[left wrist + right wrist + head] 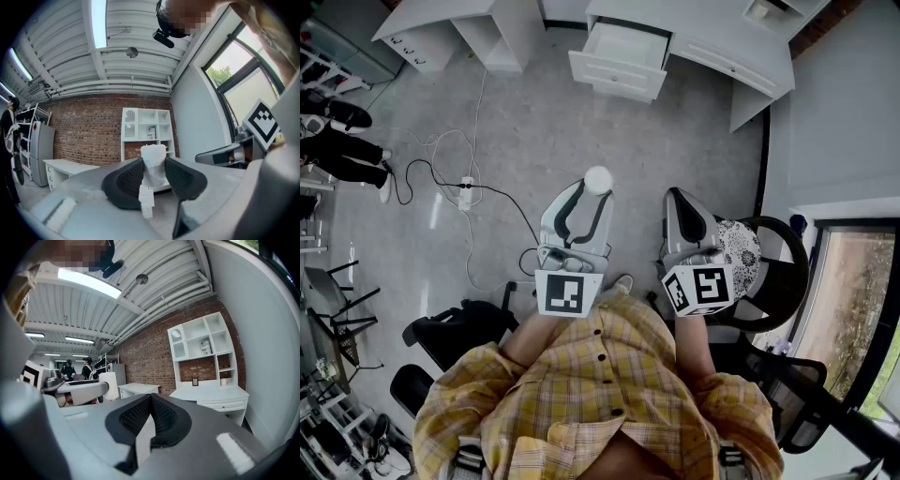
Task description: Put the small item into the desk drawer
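Note:
My left gripper [592,194] is shut on the small item [598,178], a white piece with a rounded top that sticks out past the fingertips. In the left gripper view the white item [153,162] stands upright, pinched between the two black pads of the left gripper [153,177]. The right gripper [680,202] is beside it on the right, shut with nothing in it; in its own view the right gripper [151,414] shows both pads pressed together. The white desk [727,52] stands ahead with its drawer [619,58] pulled open, well beyond both grippers.
A power strip with cables [467,192] lies on the grey floor to the left. A black office chair [773,272] is close on the right, another chair [450,333] at lower left. A second white desk [441,28] stands at top left. A person [342,150] is at the far left.

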Available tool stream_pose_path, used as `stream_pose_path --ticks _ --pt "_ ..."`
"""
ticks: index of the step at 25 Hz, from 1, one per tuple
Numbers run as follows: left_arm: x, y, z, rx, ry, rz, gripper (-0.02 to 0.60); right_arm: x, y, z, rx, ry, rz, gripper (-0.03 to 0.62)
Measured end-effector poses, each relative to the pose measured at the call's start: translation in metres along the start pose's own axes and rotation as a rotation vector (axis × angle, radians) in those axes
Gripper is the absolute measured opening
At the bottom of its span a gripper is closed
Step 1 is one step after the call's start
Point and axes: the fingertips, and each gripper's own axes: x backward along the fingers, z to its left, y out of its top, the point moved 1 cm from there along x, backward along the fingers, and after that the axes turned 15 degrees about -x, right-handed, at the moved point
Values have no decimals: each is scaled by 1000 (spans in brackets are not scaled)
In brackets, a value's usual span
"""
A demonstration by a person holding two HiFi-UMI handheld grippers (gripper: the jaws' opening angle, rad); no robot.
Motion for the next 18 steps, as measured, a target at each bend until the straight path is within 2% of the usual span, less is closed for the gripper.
stream_pose_path --ticks 4,7,10,18 --pt "-2 -3 14 -13 1 -2 158 -12 -1 6 -35 8 -6 0" --pt "-5 -8 28 17 11 9 159 -25 -3 13 -61 29 5 1" --pt "-7 -11 42 33 12 -11 158 -38 -5 23 -41 20 8 2" --pt "-9 -9 75 48 10 -46 160 -63 10 54 30 -1 -69 2"
